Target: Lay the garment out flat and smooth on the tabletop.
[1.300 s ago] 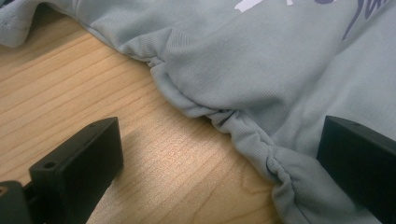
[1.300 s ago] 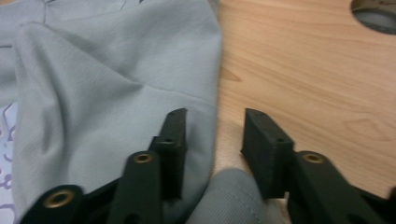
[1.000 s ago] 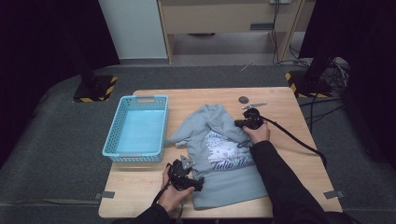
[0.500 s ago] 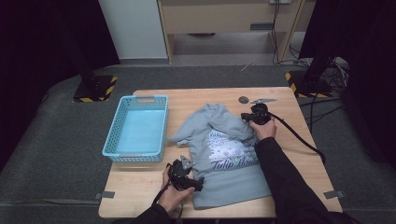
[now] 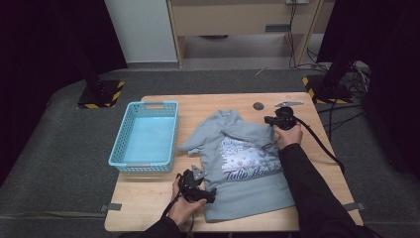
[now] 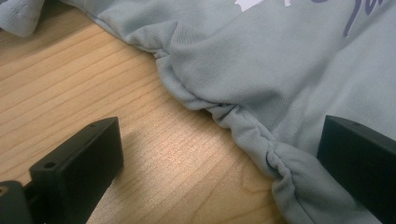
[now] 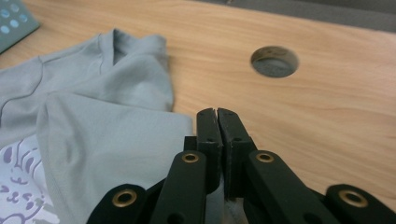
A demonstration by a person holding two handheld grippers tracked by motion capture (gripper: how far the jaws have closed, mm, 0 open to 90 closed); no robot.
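On the wooden bench [image 5: 148,198] a pale grey-blue sweatshirt [image 5: 247,168] lies spread flat, printed side up, just right of a light blue plastic basket [image 5: 146,136] that stands beside it without touching. The print reads "Tulip" and more in purple script across the chest. Your left tool [image 5: 210,191] sits at the garment's near left corner, low over the bench; in the left gripper view its jaws are spread wide, with the rumpled hem [image 6: 243,126] running between them and neither pad pressing on the cloth. Your right tool [image 5: 271,120] is at the far right edge of the sweatshirt, up by the shoulder. In the right gripper view its jaws are pressed together, and a fold of the grey fabric [image 7: 116,149] lies against their left side; you cannot tell from there whether any cloth is caught between the pads. A round hole [image 7: 274,61] in the benchtop lies just beyond the right tool's tips. Your dark sleeve [image 5: 307,188] crosses the garment's right side.
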